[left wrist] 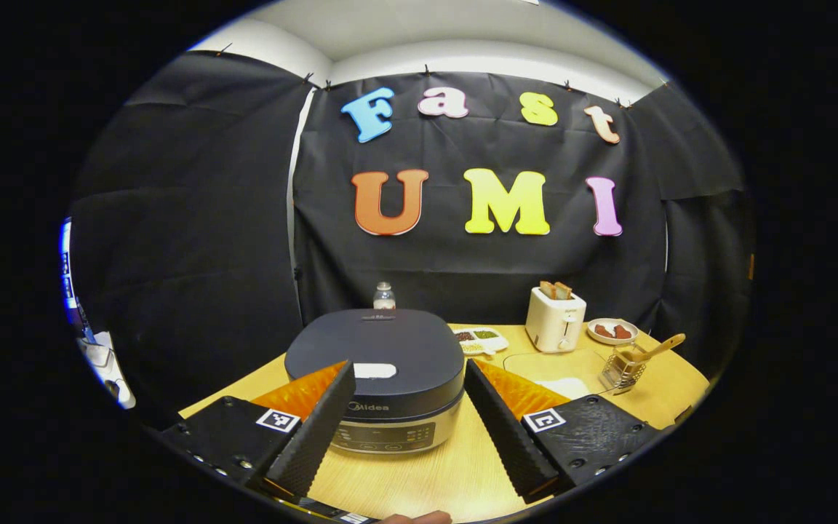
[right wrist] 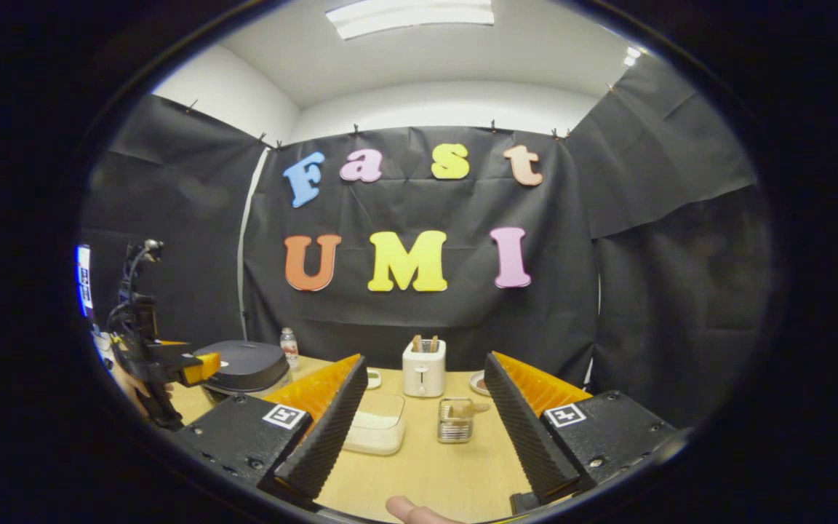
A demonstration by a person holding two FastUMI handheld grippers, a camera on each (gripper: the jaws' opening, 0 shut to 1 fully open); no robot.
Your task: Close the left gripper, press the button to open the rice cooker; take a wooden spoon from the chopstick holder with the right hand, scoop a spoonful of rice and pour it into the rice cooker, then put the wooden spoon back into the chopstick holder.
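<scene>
Item: left tongs (left wrist: 404, 429), spread wide and holding nothing, are hovering over the pale wooden surface (left wrist: 433, 473). Directly ahead, between their tips, we are seeing the dark round-lidded rice cooker (left wrist: 375, 364), lid down, its white release button (left wrist: 374, 370) facing us.

Item: right tongs (right wrist: 419, 437), likewise spread and empty. Just ahead of them the wire-mesh chopstick holder (right wrist: 455, 421) is standing upright, holding the light wooden spoon (right wrist: 468, 410).

In the left gripper view the wooden spoon's long axis is leaning, handle pointing up and away to the right of the left tongs. We are judging it light, stiff and smooth; take hold at mid-handle. Beside the holder, a shallow white rice tray (right wrist: 375, 429).
</scene>
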